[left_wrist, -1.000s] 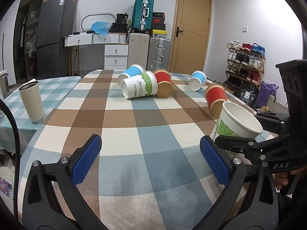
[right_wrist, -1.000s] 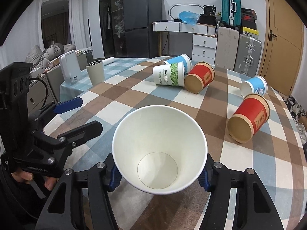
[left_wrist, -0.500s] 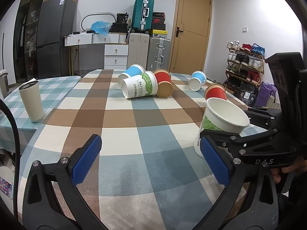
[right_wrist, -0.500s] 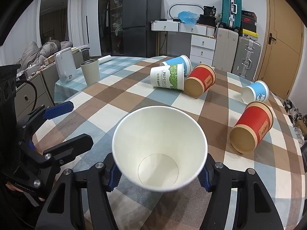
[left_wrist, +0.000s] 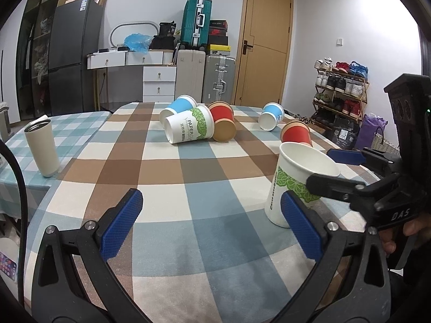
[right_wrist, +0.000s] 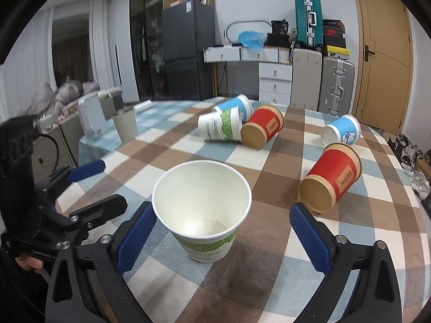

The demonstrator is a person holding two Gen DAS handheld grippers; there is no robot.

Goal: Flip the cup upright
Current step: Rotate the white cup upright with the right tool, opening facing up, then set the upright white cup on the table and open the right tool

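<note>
Checked cloth in brown, blue and cream is covering the bench (right_wrist: 269,290) in a cluttered room, with suitcases (left_wrist: 198,21), a dark fridge (left_wrist: 75,53) and a wooden door (left_wrist: 265,51) lining the far wall.

Near the front right of the bench, a white paper cup with a green leaf print (right_wrist: 202,210) is standing on its base, mouth up. Its long axis is running close to vertical, and in the left wrist view it is appearing to lean slightly. The right hand-held gripper (right_wrist: 223,239) is sitting around it with the jaws spread wide: the blue pads (right_wrist: 136,238) are flanking the cup, one just beside its wall and the other well apart, so no grip is being applied. The left hand-held gripper (left_wrist: 212,226) is hovering low over bare cloth beside it, jaws likewise parted and carrying nothing.

For this cup, the flip is looking essentially done; what is remaining, by the look of it, is drawing the right hand-held gripper clear without nudging the light cup over.

Farther back, five more cups are lying on their sides: a white one with green print (left_wrist: 188,129), two blue ones (left_wrist: 177,107) (right_wrist: 342,133) and two red ones (left_wrist: 223,123) (right_wrist: 331,180). A cream tumbler (left_wrist: 41,148) is standing upright on the neighbouring table at the left.
</note>
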